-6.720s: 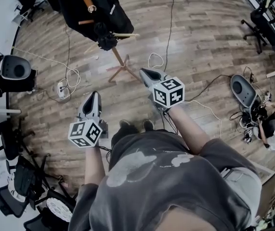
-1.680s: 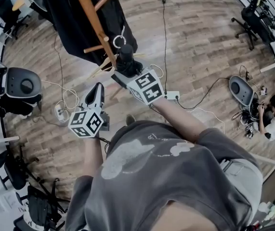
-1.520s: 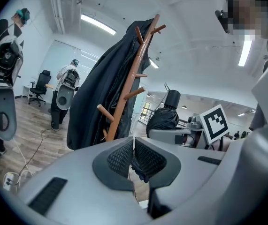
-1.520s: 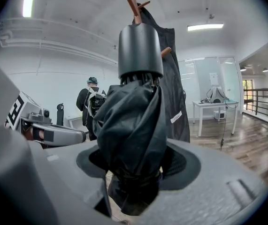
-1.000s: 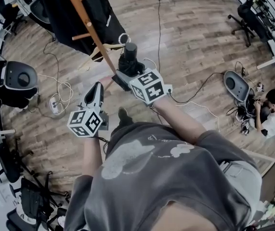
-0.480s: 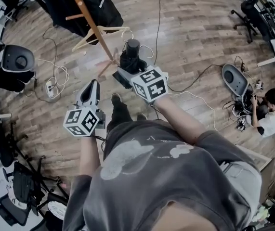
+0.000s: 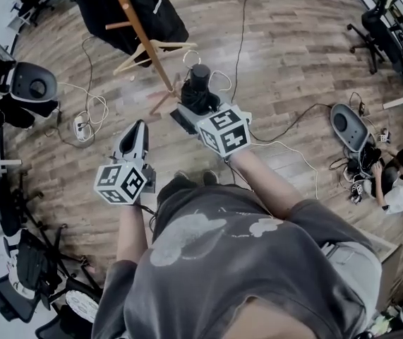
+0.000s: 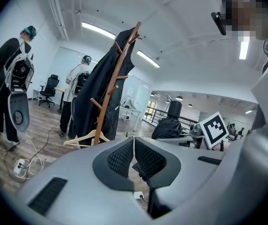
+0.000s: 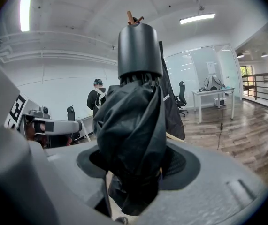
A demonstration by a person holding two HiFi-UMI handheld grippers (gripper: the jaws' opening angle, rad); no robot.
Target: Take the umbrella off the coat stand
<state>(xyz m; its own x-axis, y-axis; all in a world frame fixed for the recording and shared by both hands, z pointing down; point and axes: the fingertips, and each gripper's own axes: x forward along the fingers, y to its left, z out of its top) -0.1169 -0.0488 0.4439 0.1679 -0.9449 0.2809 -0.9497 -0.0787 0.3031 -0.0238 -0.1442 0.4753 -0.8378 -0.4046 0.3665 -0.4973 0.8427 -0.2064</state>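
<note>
The folded black umbrella [image 7: 199,89] stands upright between the jaws of my right gripper [image 7: 190,111], which is shut on its lower part. In the right gripper view the umbrella [image 9: 131,125] fills the middle, its round cap on top, and the right gripper [image 9: 132,165] clamps the bunched fabric. The wooden coat stand [image 7: 142,32] with a black coat [image 7: 127,2] rises at the upper left, apart from the umbrella. My left gripper [image 7: 138,128] hangs lower left, shut and empty. In the left gripper view the left gripper [image 8: 134,142] points toward the coat stand [image 8: 109,90], the umbrella [image 8: 169,124] to its right.
A wooden hanger [image 7: 153,49] lies at the stand's foot beside white cables and a power strip [image 7: 82,127]. Office chairs [image 7: 25,90] stand at the left. A person [image 7: 401,182] sits on the floor at the right near cables. Two people [image 8: 11,78] stand beyond the stand.
Both grippers have drawn back from the coat stand. The umbrella, once right beside the pole, has come away with the right gripper, and floor now shows between it and the stand.
</note>
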